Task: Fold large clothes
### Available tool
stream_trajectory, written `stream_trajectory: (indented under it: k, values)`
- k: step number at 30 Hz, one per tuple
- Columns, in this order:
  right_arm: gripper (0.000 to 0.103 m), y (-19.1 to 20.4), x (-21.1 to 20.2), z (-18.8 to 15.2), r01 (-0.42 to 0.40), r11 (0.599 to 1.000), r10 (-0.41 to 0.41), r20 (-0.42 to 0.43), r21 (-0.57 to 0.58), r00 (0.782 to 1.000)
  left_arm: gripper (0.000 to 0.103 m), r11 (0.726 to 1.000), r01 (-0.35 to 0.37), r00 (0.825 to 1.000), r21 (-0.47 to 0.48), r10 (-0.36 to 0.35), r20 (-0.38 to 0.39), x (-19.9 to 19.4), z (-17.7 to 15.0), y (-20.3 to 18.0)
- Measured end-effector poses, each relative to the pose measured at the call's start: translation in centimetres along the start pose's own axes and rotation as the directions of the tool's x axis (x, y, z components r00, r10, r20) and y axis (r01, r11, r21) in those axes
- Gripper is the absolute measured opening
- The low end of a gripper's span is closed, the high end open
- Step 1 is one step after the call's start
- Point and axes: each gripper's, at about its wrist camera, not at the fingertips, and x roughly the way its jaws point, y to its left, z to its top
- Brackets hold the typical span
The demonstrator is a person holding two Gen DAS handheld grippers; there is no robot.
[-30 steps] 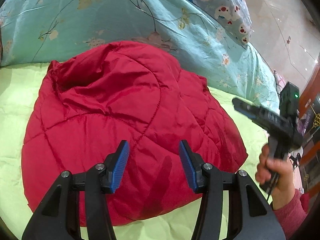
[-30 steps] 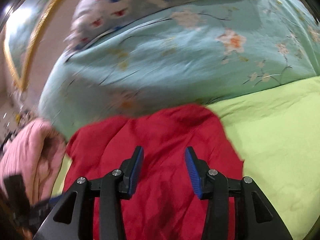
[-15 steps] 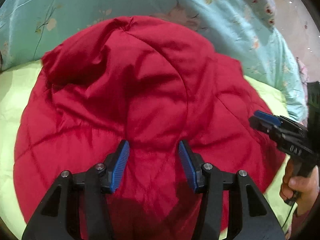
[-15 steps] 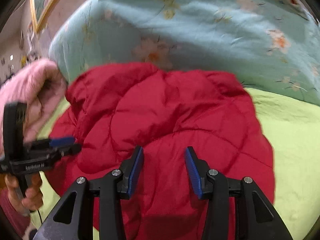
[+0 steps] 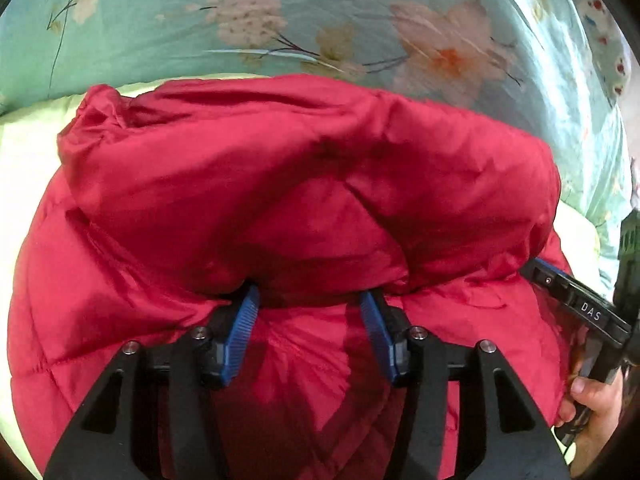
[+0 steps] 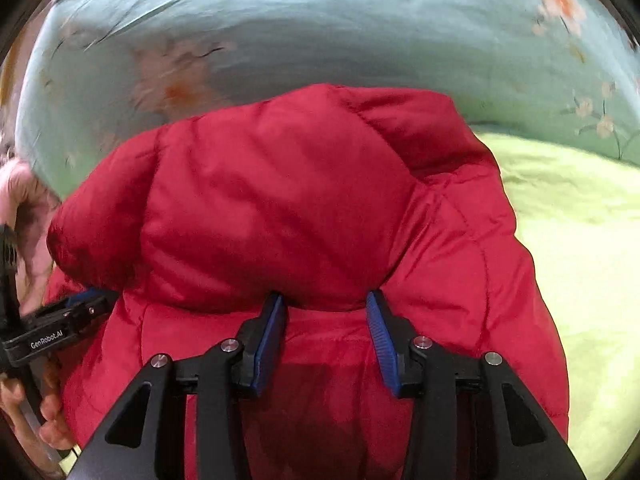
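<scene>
The red quilted jacket (image 5: 280,200) lies bunched on the green bed sheet (image 6: 580,240); left claw (image 5: 308,304) and right claw (image 6: 324,308), both wide, tips under its fold; floral blue quilt (image 5: 280,12) far.

Between my fingers (image 5: 244,320) bulges the red jacket (image 5: 280,184), a quilted cloth with a soft sheen. My finger pads are ribbed blue rubber on matt black plastic, with bright metal screws. Beyond lies a smooth floral quilt (image 5: 280,20) and, under the jacket, a matt green sheet (image 6: 580,240).
</scene>
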Motion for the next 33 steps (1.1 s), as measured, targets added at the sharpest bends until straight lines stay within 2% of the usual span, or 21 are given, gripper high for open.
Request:
stream_trajectory:
  k: [3, 7, 11, 15, 18, 22, 26, 33]
  values:
    - [0.043, -0.8, -0.3, 0.1, -0.024, 0.999, 0.023, 0.005, 0.032, 1.000, 0.043, 0.999, 0.032, 0.999, -0.026, -0.032, -0.012, -0.5, 0.1, 1.2]
    - [0.045, -1.7, -2.0, -0.3, -0.057, 0.997, 0.056, 0.037, 0.045, 0.998, 0.044, 0.997, 0.072, 0.997, -0.022, -0.073, -0.013, -2.3, -0.5, 1.9]
    - [0.047, -2.8, -4.7, -1.3, -0.078, 0.995, 0.074, 0.070, 0.063, 0.995, 0.044, 0.995, 0.102, 0.995, -0.016, -0.102, 0.019, -5.6, -2.2, 3.1]
    - [0.061, -4.4, -7.5, -2.2, -0.089, 0.994, 0.082, 0.101, 0.063, 0.991, 0.053, 0.994, 0.112, 0.992, 0.006, -0.113, 0.056, -8.9, -4.4, 3.4]
    - [0.067, -5.0, -9.6, -3.0, -0.076, 0.994, 0.067, 0.122, 0.072, 0.990, 0.059, 0.992, 0.123, 0.989, 0.014, -0.124, 0.086, -10.9, -5.7, 3.5]
    - [0.067, -6.2, -10.8, -4.0, -0.069, 0.995, 0.062, 0.109, 0.065, 0.992, 0.061, 0.995, 0.096, 0.990, 0.017, -0.097, 0.101, -11.5, -6.5, 3.1]
    - [0.067, -5.5, -11.9, -5.3, -0.055, 0.998, 0.050, 0.101, 0.039, 0.994, 0.061, 0.996, 0.084, 0.990, 0.010, -0.084, 0.109, -12.6, -7.2, 3.5]
    - [0.072, -5.5, -13.7, -6.7, -0.024, 1.000, 0.022, 0.103, 0.014, 0.994, 0.061, 0.998, 0.056, 0.988, -0.023, -0.052, 0.148, -14.7, -8.5, 5.9]
